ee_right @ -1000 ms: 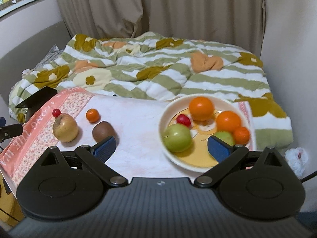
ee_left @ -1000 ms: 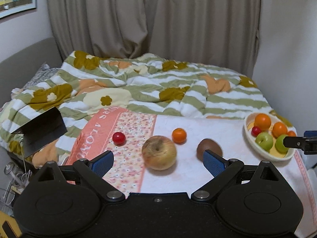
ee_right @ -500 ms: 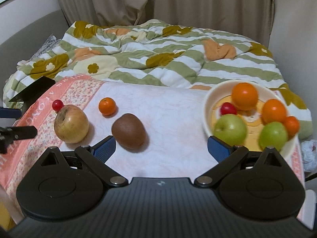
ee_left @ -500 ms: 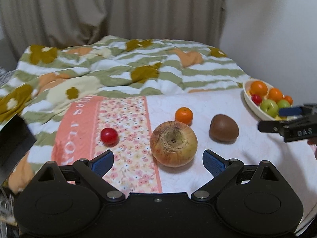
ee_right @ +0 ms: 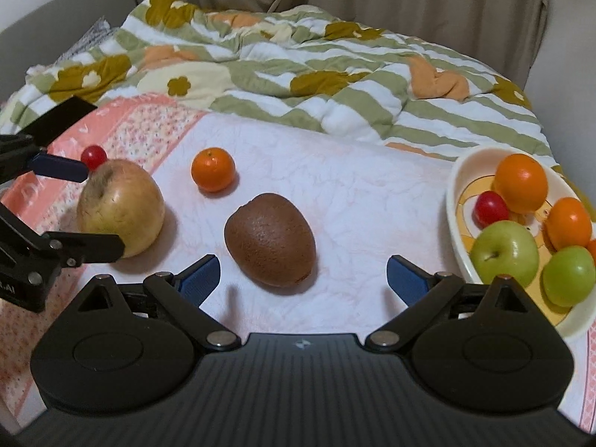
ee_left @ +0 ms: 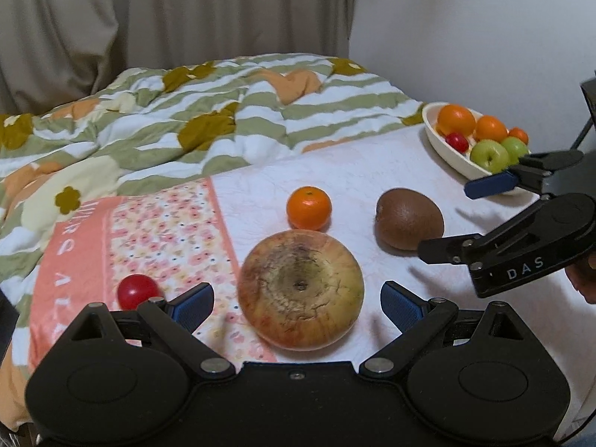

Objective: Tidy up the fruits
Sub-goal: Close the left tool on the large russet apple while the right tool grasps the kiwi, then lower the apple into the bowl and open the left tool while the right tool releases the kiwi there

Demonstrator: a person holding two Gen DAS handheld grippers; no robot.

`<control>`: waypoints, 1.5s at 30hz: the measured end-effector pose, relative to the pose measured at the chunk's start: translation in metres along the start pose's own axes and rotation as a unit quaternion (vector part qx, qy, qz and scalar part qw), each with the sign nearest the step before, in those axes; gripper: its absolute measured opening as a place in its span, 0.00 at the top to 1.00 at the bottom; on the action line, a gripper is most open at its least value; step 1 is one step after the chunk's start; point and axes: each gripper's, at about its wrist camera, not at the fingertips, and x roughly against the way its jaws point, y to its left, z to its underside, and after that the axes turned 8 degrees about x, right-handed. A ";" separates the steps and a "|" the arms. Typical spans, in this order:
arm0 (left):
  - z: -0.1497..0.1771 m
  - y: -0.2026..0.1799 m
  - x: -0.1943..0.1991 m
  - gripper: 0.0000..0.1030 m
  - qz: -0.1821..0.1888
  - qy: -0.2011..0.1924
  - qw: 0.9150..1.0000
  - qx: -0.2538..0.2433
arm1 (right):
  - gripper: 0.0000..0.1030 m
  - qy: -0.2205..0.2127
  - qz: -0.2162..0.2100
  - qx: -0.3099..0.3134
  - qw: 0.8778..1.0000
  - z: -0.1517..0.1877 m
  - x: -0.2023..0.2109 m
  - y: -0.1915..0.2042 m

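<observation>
My left gripper (ee_left: 297,303) is open, with a large yellow-red apple (ee_left: 300,289) between its fingers, not clamped. The apple also shows in the right wrist view (ee_right: 121,206). My right gripper (ee_right: 302,277) is open, and a brown kiwi (ee_right: 270,237) lies just ahead between its fingers; the kiwi also shows in the left wrist view (ee_left: 409,218). A small orange (ee_left: 308,207) and a red cherry tomato (ee_left: 137,291) lie on the white-and-pink cloth (ee_left: 357,171). A cream bowl (ee_right: 456,201) at the right holds oranges, green apples and a small red fruit.
A rumpled green-striped floral quilt (ee_right: 298,59) covers the bed behind the cloth. A black flat object (ee_right: 61,117) sits at the left edge. Curtains (ee_left: 167,18) and a white wall stand behind. The two grippers are close side by side.
Both grippers have moved forward and down toward the fruit: the left now has the apple between its fingers, and the right has swung left from the bowl to the kiwi.
</observation>
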 end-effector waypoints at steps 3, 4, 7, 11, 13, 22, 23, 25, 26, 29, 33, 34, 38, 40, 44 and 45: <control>-0.001 0.000 -0.009 0.06 0.002 0.010 1.000 0.002 | 0.00 0.005 -0.004 0.009 1.000 -0.002 -0.009 0.000; -0.002 -0.001 -0.011 0.07 0.002 0.013 1.000 0.003 | 0.00 0.006 -0.003 0.016 1.000 -0.002 -0.010 0.001; -0.002 -0.002 -0.017 0.12 0.000 0.017 1.000 0.004 | 0.00 0.005 -0.008 0.029 1.000 -0.005 -0.015 0.003; -0.004 0.000 -0.021 0.23 0.000 0.023 1.000 0.008 | 0.00 0.006 -0.021 0.045 0.999 -0.008 -0.021 0.006; -0.003 0.000 -0.020 0.23 0.000 0.022 1.000 0.009 | 0.01 0.008 -0.029 0.054 0.998 -0.009 -0.023 0.007; -0.001 0.000 -0.019 0.24 -0.010 0.024 0.999 0.023 | 0.12 0.001 -0.049 0.073 0.996 -0.009 -0.029 0.010; -0.001 0.000 -0.018 0.24 -0.011 0.025 0.999 0.023 | 0.13 0.000 -0.051 0.072 0.996 -0.008 -0.029 0.009; 0.001 0.001 -0.017 0.24 -0.013 0.025 0.999 0.026 | 0.16 -0.003 -0.054 0.071 0.996 -0.008 -0.029 0.009; 0.002 0.001 -0.016 0.24 -0.013 0.025 0.999 0.028 | 0.20 -0.004 -0.056 0.071 0.996 -0.008 -0.028 0.009; 0.004 0.001 -0.013 0.24 -0.018 0.025 0.999 0.033 | 0.25 -0.008 -0.060 0.070 0.996 -0.008 -0.028 0.010; 0.008 0.003 -0.008 0.24 -0.020 0.025 0.998 0.049 | 0.31 -0.013 -0.053 0.063 0.997 -0.009 -0.027 0.010; 0.009 0.004 -0.006 0.24 -0.020 0.025 0.998 0.052 | 0.31 -0.014 -0.051 0.061 0.997 -0.009 -0.027 0.011; 0.014 0.004 0.003 0.24 -0.024 0.018 0.998 0.058 | 0.32 -0.021 -0.049 0.048 0.997 -0.007 -0.022 0.012; 0.015 0.004 0.008 0.24 -0.025 0.012 0.998 0.063 | 0.32 -0.027 -0.049 0.043 0.998 -0.007 -0.016 0.013; 0.015 0.001 0.023 0.24 -0.026 -0.001 0.998 0.065 | 0.32 -0.037 -0.047 0.038 0.997 -0.008 0.000 0.017; 0.015 0.001 0.027 0.24 -0.024 -0.004 0.997 0.067 | 0.32 -0.039 -0.046 0.037 0.997 -0.008 0.003 0.018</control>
